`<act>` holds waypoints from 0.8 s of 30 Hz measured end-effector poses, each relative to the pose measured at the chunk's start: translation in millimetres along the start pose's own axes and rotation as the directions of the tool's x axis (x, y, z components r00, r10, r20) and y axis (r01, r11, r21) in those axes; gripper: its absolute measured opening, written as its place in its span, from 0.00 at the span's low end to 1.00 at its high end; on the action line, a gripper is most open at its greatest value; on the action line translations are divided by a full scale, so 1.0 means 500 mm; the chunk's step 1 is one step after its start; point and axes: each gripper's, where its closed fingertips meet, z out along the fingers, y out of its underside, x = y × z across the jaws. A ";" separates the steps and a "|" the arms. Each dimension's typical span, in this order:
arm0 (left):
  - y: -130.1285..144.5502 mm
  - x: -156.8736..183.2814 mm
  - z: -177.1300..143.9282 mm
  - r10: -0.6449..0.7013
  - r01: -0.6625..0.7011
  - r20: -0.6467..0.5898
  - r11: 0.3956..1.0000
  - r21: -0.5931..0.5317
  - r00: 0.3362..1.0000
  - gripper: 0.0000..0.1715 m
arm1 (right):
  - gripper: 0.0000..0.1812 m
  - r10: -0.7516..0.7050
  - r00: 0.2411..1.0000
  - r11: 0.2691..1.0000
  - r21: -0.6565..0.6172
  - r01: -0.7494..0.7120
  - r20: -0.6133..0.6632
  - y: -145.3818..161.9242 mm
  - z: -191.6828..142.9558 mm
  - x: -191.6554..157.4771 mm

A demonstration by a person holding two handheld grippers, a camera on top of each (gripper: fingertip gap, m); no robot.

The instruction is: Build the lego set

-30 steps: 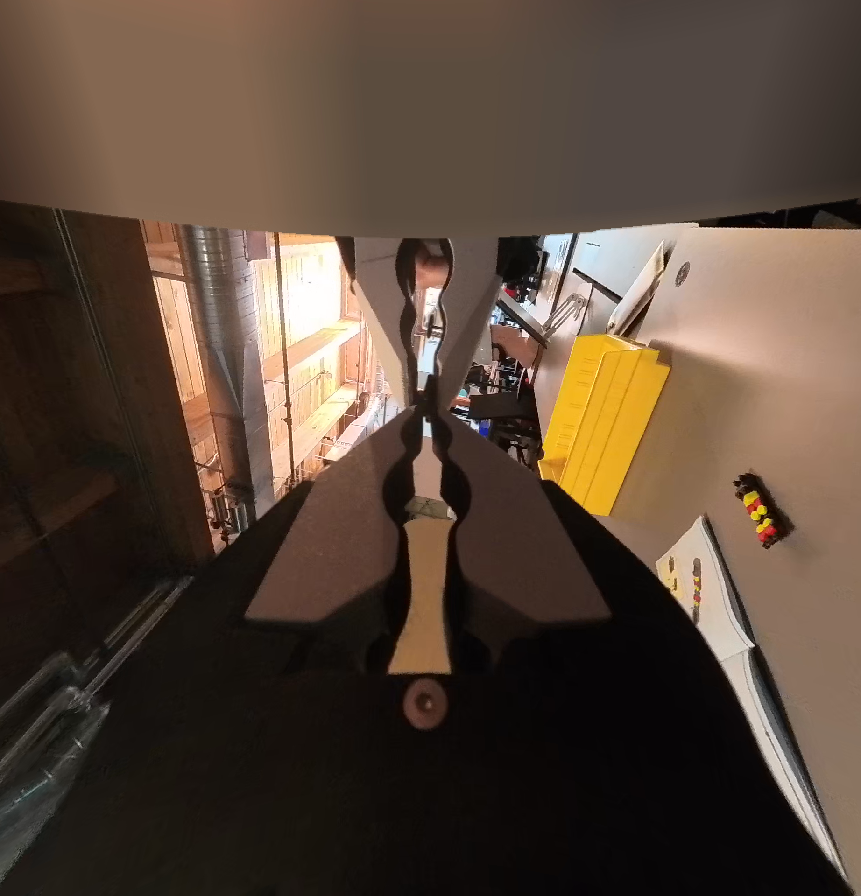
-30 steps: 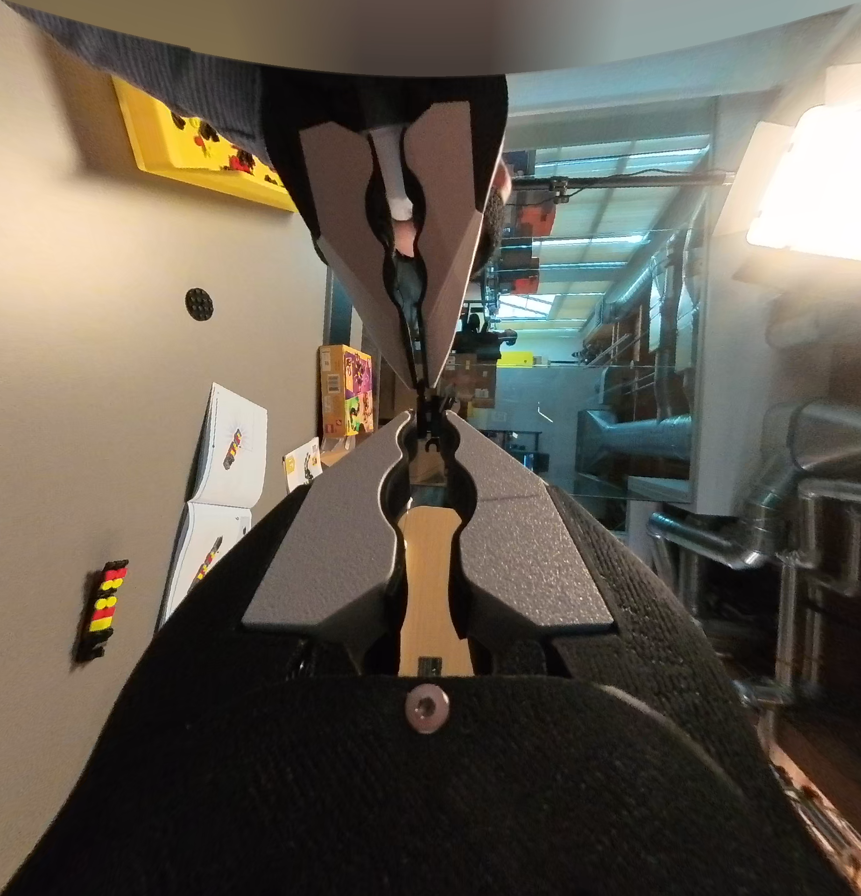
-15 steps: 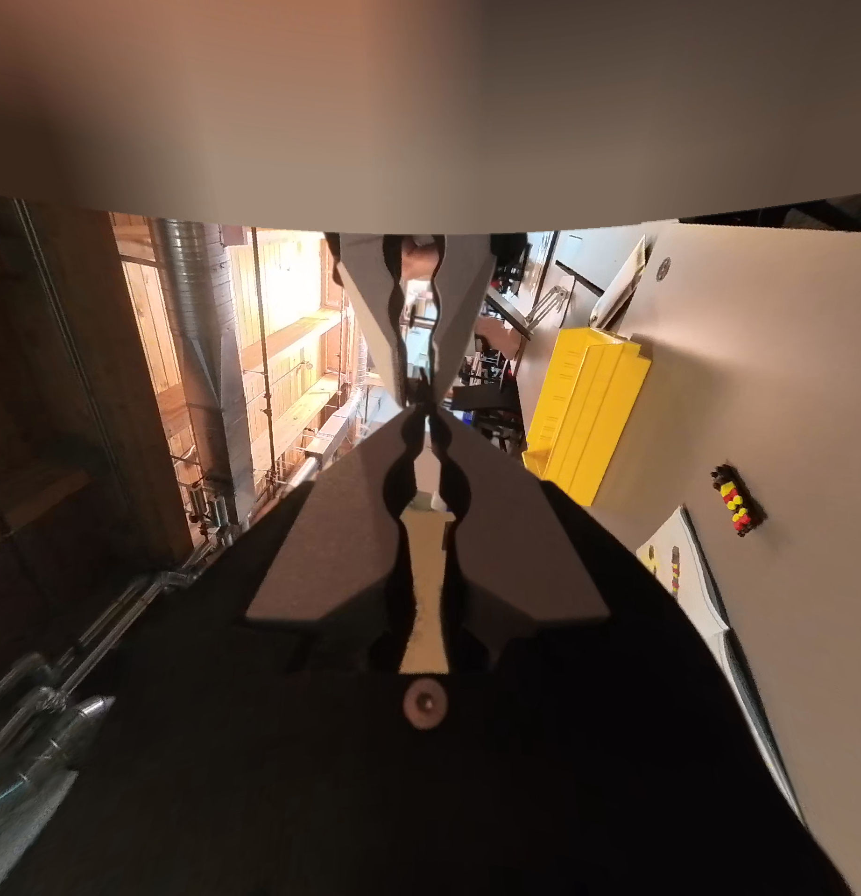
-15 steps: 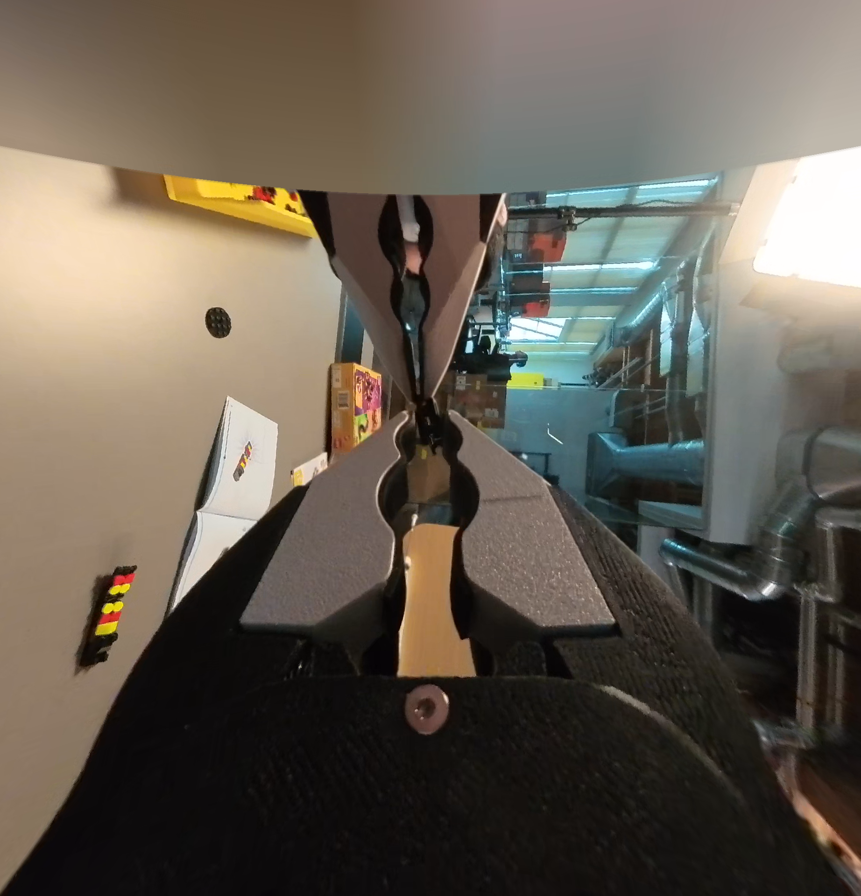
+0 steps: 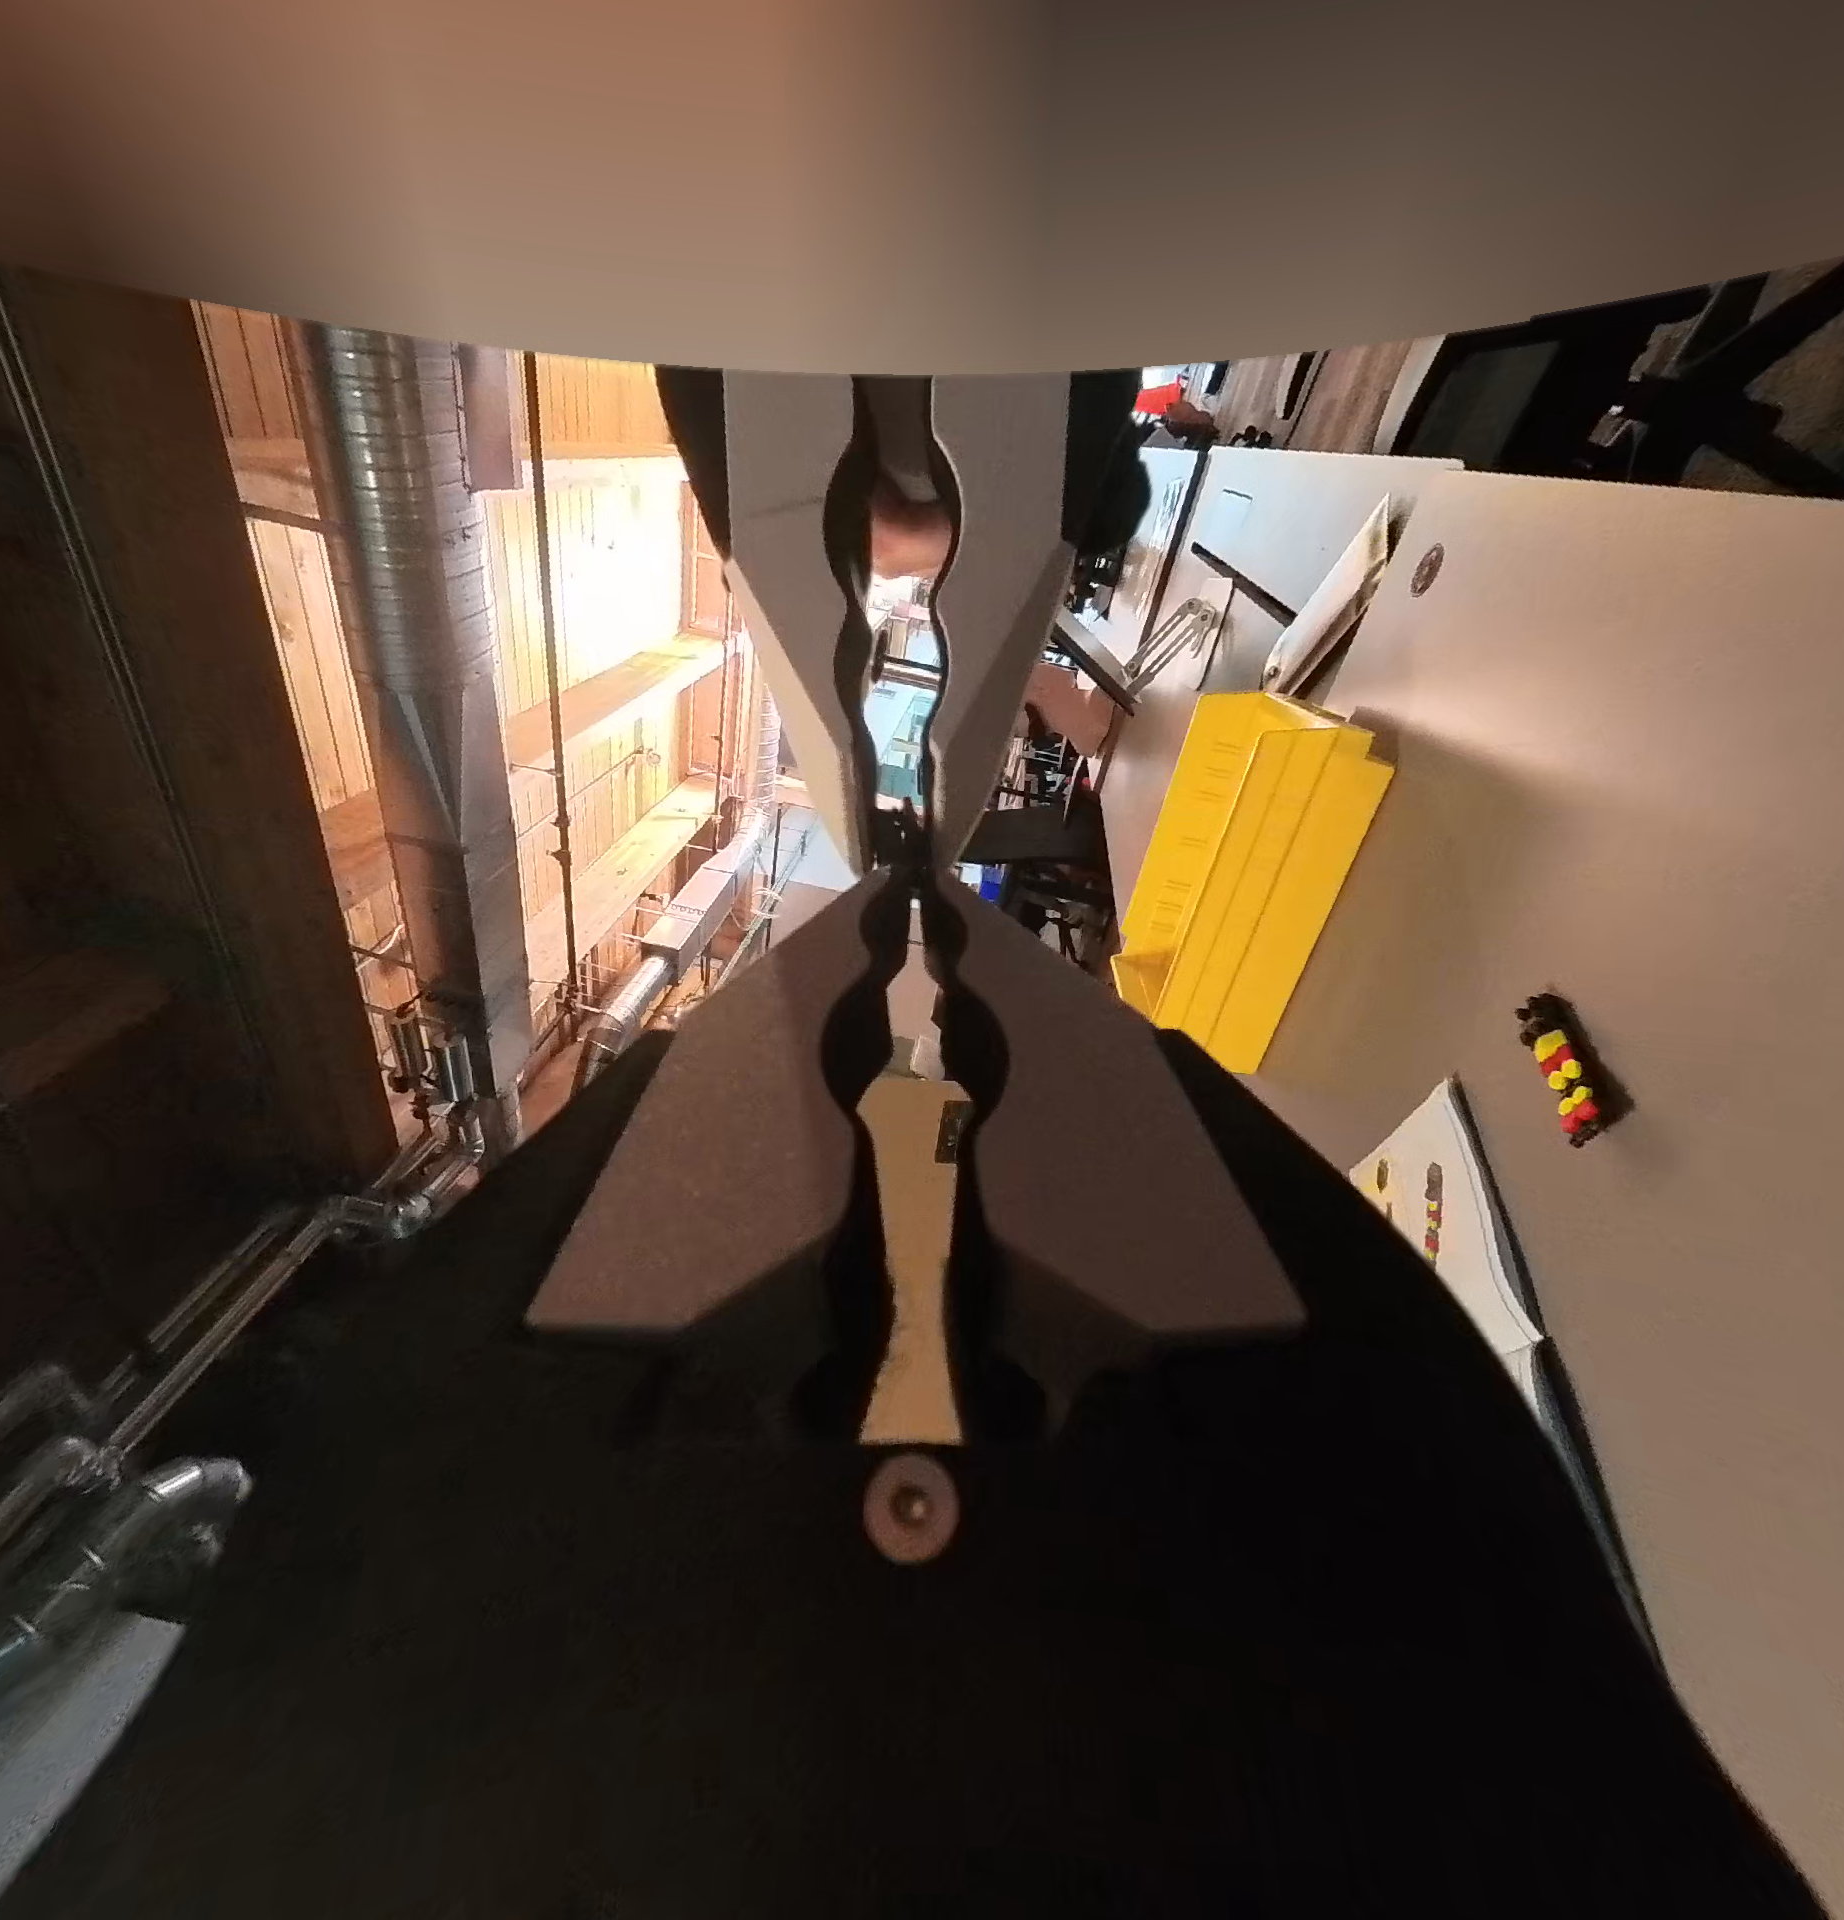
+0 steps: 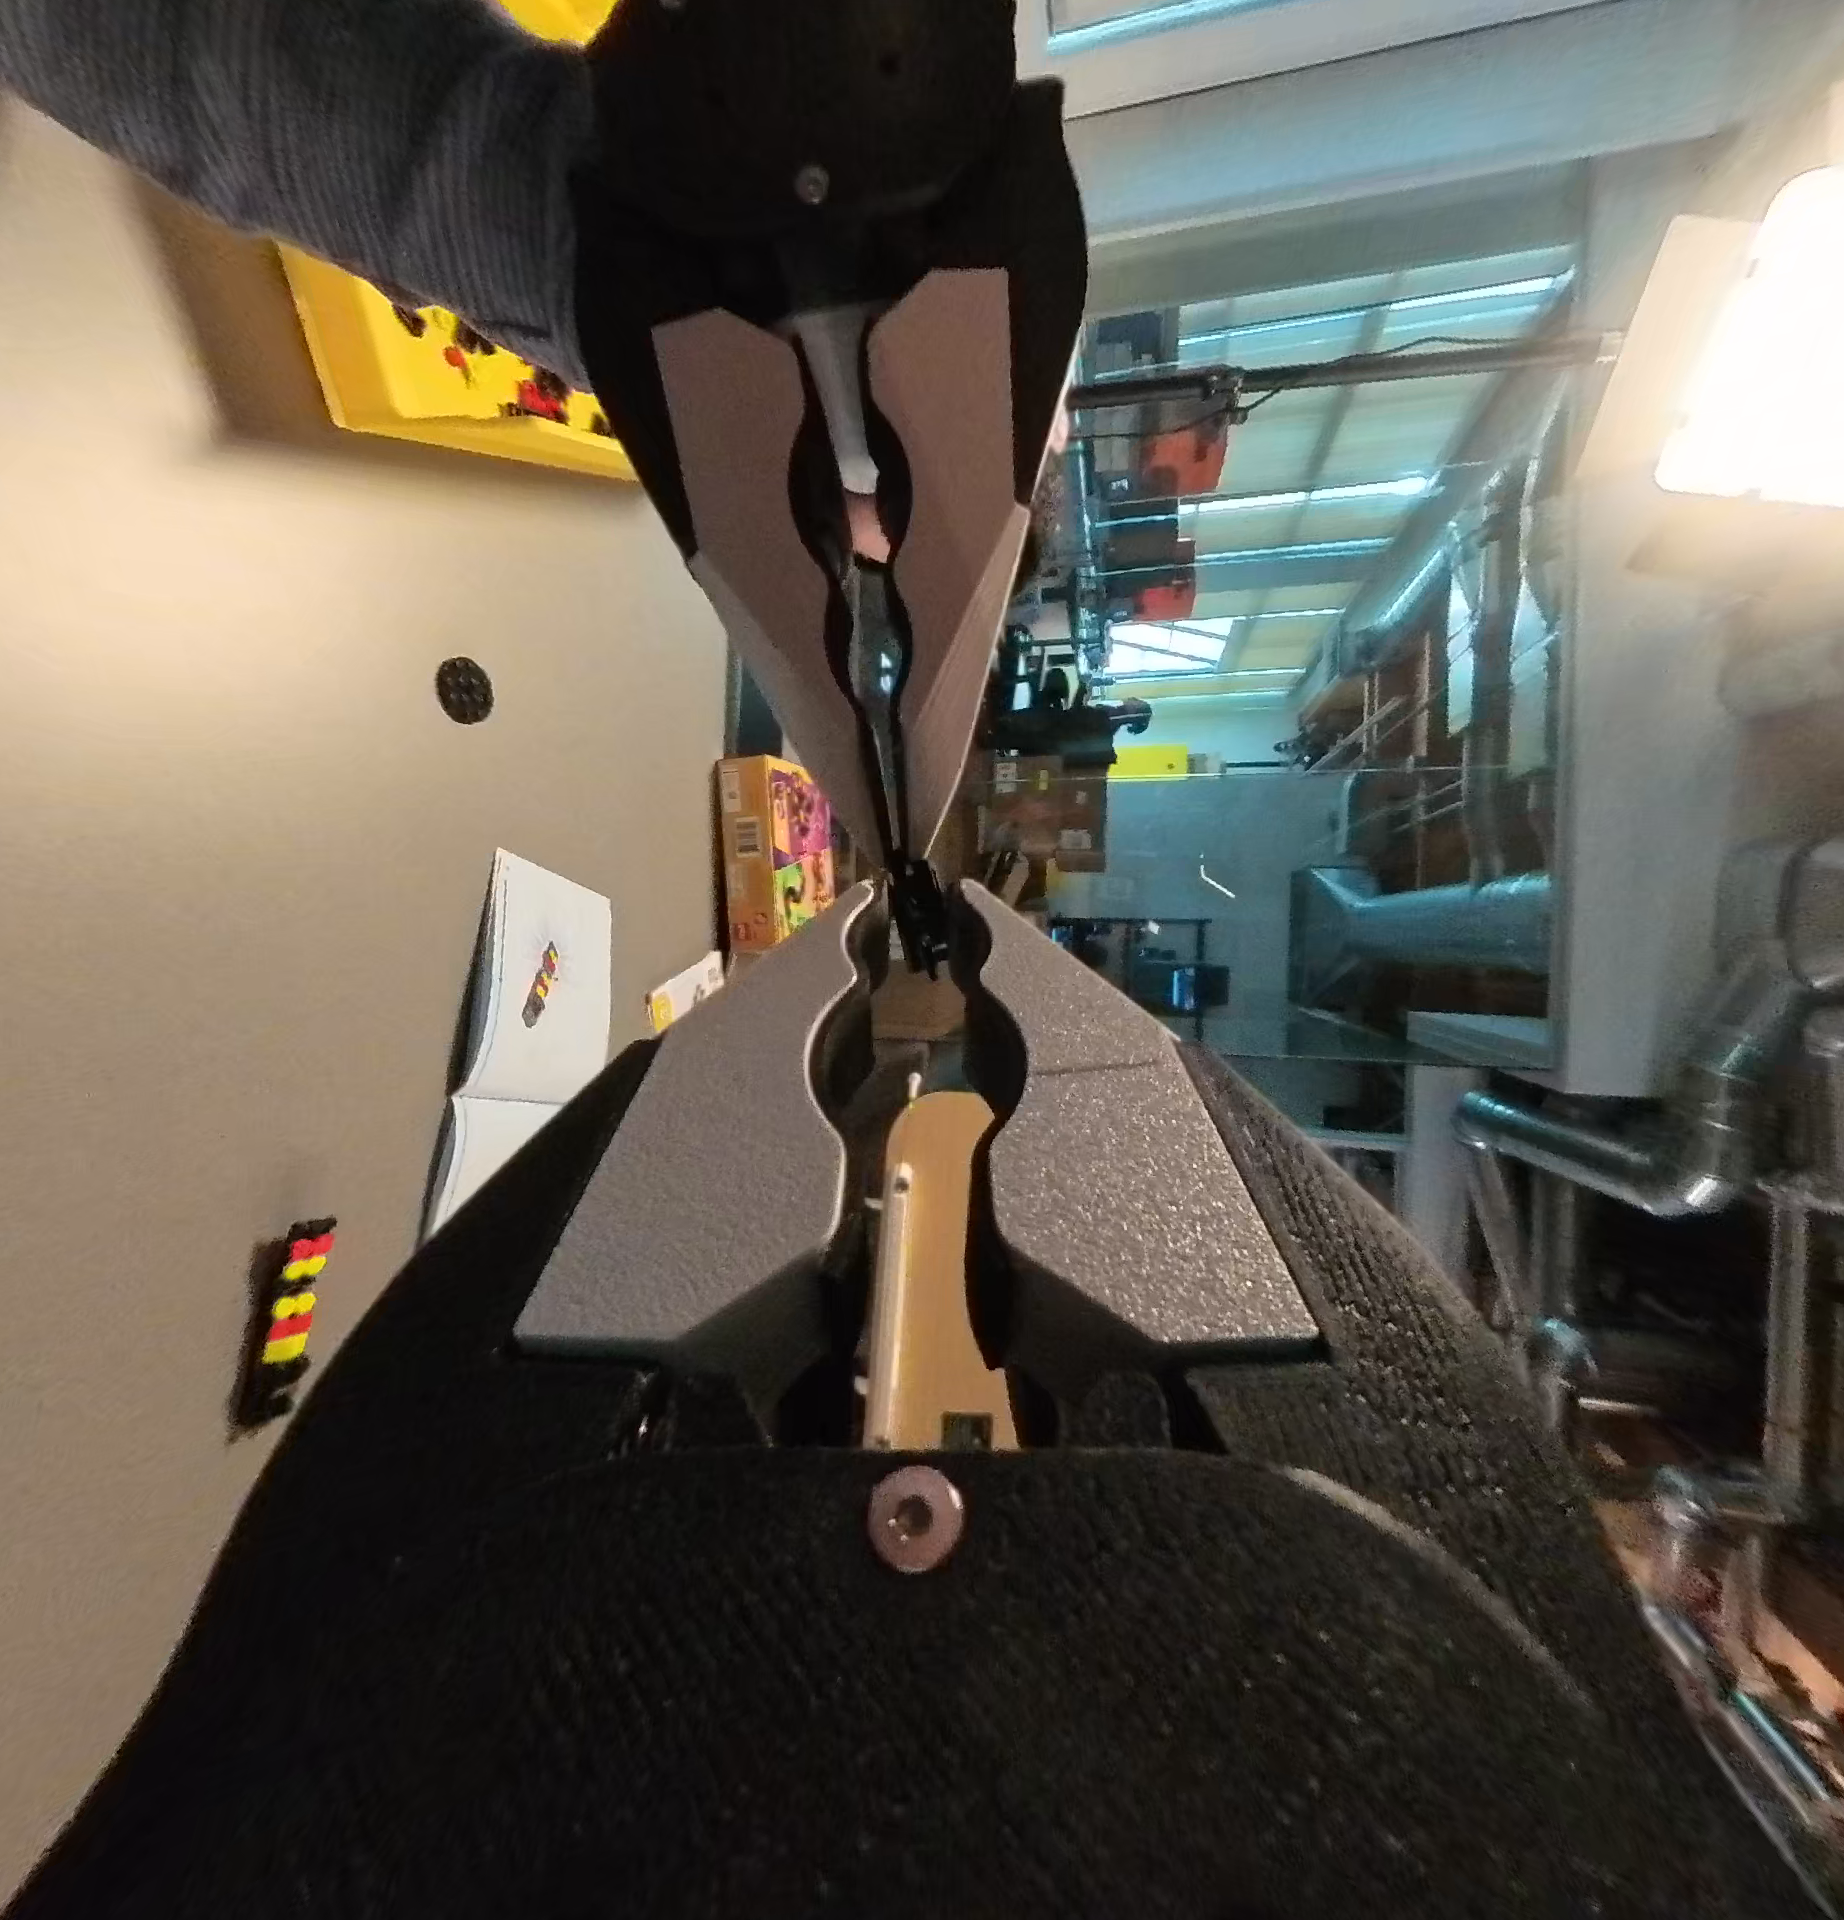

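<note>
Both grippers are held in the air, tip to tip. A small black lego piece (image 6: 920, 925) sits between my right gripper's (image 6: 920, 896) narrowly parted fingertips, and my left gripper (image 6: 902, 847) comes from above, pinched on its far end. In the left wrist view my left gripper (image 5: 904, 883) is nearly closed on the same black piece (image 5: 902, 831), with the right gripper (image 5: 904, 857) opposite. A black, red and yellow lego assembly (image 5: 1567, 1070) lies on the beige table (image 5: 1676, 727), off to the side; it also shows in the right wrist view (image 6: 289, 1314).
An open instruction booklet (image 6: 528, 997) lies near the assembly. A yellow tray of loose pieces (image 6: 450, 384) and a round black piece (image 6: 464, 689) lie on the table (image 6: 118, 831). A yellow bin (image 5: 1261, 862) and a lego box (image 6: 772, 852) stand at its far end. A sleeved arm (image 6: 274, 114) holds the left gripper. Only a small space, under 4 cm, lies between the two pairs of fingers.
The grippers stay tip to tip on the black piece. Both have shifted and tilted slightly, so more of the left gripper's body and the sleeve shows in the right wrist view.
</note>
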 end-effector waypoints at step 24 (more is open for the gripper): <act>0.015 -0.009 -0.018 -0.156 0.162 -0.087 0.984 0.077 0.984 0.00 | 0.13 0.191 0.981 0.979 0.073 -0.192 0.030 0.014 -0.029 0.017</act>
